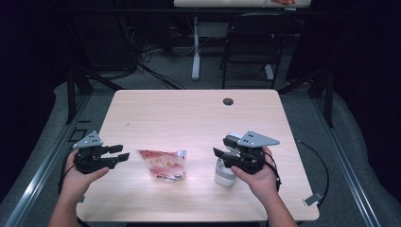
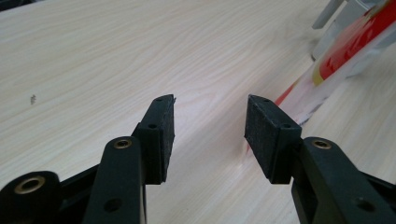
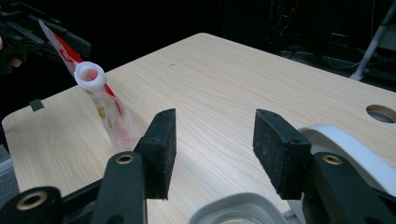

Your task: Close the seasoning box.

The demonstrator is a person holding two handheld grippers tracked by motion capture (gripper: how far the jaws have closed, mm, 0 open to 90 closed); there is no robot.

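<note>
A black folding chair (image 1: 253,40) stands on grey floor (image 1: 161,78) beyond the table (image 1: 189,109).

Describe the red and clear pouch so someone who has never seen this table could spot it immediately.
On the light wooden table, look near the front edge, between the left gripper and the right gripper. The pouch stands there: crinkly clear plastic with red print and a white round spout, unlike the plain white container beside the right gripper.
</note>
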